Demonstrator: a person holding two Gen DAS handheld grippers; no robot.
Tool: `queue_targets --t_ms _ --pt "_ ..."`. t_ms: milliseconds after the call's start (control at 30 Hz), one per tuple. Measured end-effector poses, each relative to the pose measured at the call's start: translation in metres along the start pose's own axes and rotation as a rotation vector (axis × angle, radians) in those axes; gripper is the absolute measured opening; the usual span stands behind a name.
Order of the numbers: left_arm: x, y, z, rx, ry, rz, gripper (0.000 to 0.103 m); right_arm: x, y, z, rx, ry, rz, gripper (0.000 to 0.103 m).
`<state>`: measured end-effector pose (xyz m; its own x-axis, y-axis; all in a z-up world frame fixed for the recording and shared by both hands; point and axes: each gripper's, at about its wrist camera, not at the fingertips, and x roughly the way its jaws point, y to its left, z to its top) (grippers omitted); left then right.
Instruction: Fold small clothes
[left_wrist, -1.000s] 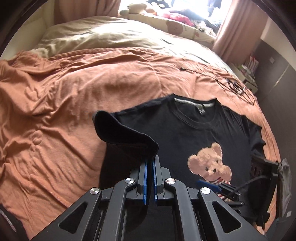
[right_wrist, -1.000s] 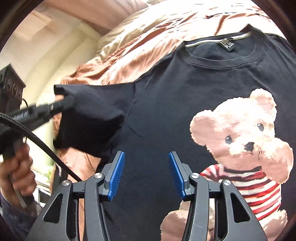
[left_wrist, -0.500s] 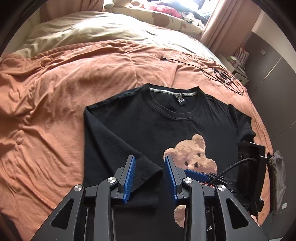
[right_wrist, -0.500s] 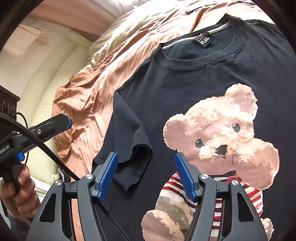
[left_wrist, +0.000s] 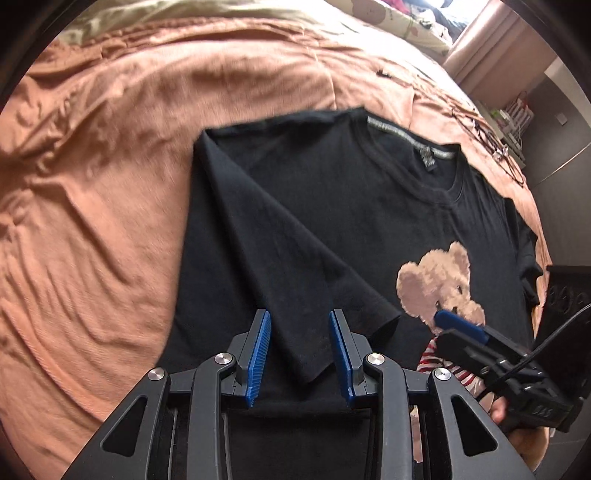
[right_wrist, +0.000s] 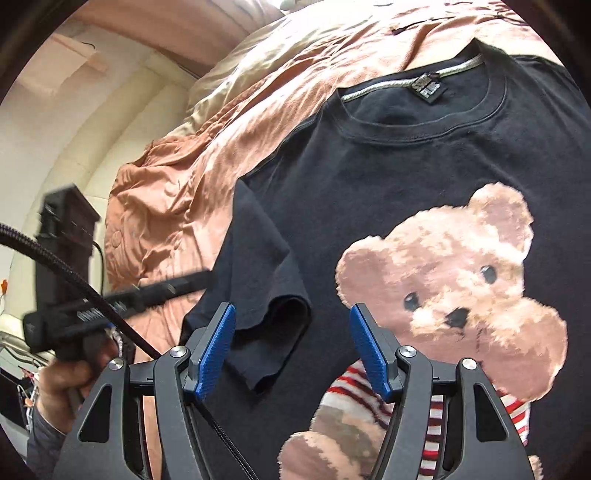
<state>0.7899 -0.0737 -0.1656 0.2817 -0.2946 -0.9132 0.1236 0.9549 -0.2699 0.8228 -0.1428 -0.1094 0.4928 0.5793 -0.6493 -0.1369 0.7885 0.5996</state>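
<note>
Left wrist view shows my left gripper (left_wrist: 299, 354) spread empty, the folded sleeve (left_wrist: 306, 295) dead ahead at twelve o'clock, running toward eleven; right gripper (right_wrist: 295, 350) also gapes.

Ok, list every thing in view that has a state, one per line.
T-shirt: spread face up on the bed, bear print showing.
Sleeve: folded inward over the shirt's front.
Other sleeve: not folded yet, lying out flat.
Left gripper: open, holding nothing, over the folded sleeve.
Right gripper: open, holding nothing.
Blanket: wrinkled, under the shirt.
</note>
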Motion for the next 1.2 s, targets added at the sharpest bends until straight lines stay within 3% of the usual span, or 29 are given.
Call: queue_targets --t_ms 233,333,400,667,800,867,933,1000,1200 --pt "0.029 0.003 -0.004 -0.052 0.072 0.025 0.035 -0.014 -0.009 0.003 0.022 -0.023 0.015 0.062" --pt "0.028 0.001 0.001 -0.074 0.061 0.01 0.029 -0.018 -0.014 0.003 0.034 -0.029 0.019 0.062" --pt "0.027 -0.002 0.005 -0.071 0.049 0.002 0.01 -0.021 -0.02 0.003 0.039 -0.03 0.023 0.062" --pt "0.014 -0.029 0.037 -0.031 -0.046 -0.059 0.004 -0.038 -0.039 0.01 0.065 -0.049 0.028 0.062" --pt "0.012 -0.046 0.053 0.016 -0.042 -0.002 0.004 -0.041 -0.046 0.012 0.081 -0.055 0.028 0.062" --pt "0.014 -0.043 0.055 0.002 -0.021 0.018 0.008 -0.042 -0.047 0.013 0.079 -0.056 0.022 0.062" --pt "0.015 -0.033 0.051 -0.004 -0.014 0.023 0.022 -0.045 -0.046 0.015 0.075 -0.064 0.016 0.062" --pt "0.013 -0.021 0.045 -0.026 -0.013 0.055 0.049 -0.046 -0.044 0.017 0.085 -0.065 0.015 0.062" --pt "0.013 0.006 0.019 -0.101 0.007 0.066 0.05 -0.048 -0.028 0.013 0.045 -0.057 -0.015 0.063"
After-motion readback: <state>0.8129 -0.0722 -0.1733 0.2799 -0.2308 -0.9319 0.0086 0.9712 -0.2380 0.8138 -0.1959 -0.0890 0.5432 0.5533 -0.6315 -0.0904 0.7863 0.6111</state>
